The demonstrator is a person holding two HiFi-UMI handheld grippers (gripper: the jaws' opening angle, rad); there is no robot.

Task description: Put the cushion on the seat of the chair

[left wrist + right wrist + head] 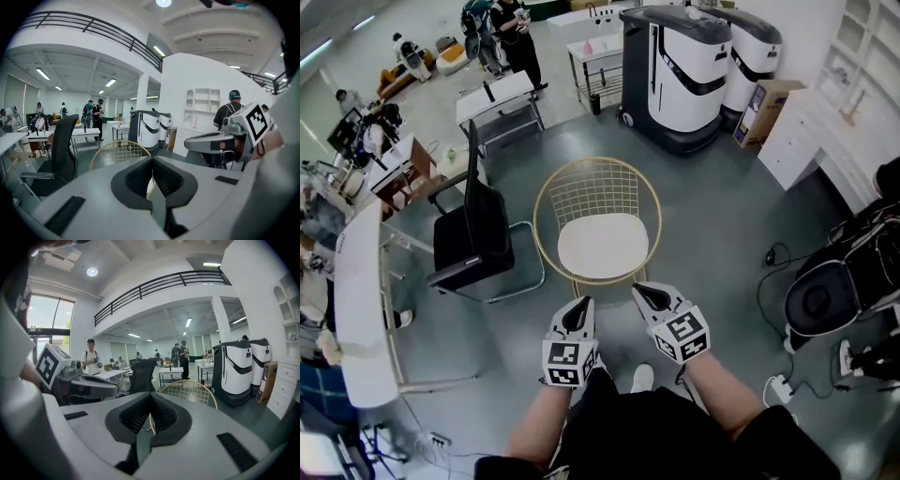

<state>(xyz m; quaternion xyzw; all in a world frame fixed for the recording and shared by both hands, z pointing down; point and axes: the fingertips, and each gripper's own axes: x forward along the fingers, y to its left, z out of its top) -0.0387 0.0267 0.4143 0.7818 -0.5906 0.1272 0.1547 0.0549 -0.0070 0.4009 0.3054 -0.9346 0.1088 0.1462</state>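
Closest in, the left gripper (581, 306) and right gripper (646, 293) hang empty with jaws pressed together just short of the chair (598, 192) — its white cushion (603, 246) lies flat on the seat, so a careless forward nudge could slide it askew.

The left claw (580, 307) and right claw (645, 294) hang side by side just short of the wire chair (596, 192), with only bare floor (712, 244) between. The seat lies open from the front and from above; the wire back rings its far side and flanks. To the left a black office chair (473, 234) stands near, leaving a narrow lane between the chairs, with a white counter (358, 309) beyond. To the right the floor runs wide until cables (760, 295) and black gear (830, 291). Two machines (680, 66) block the way behind.
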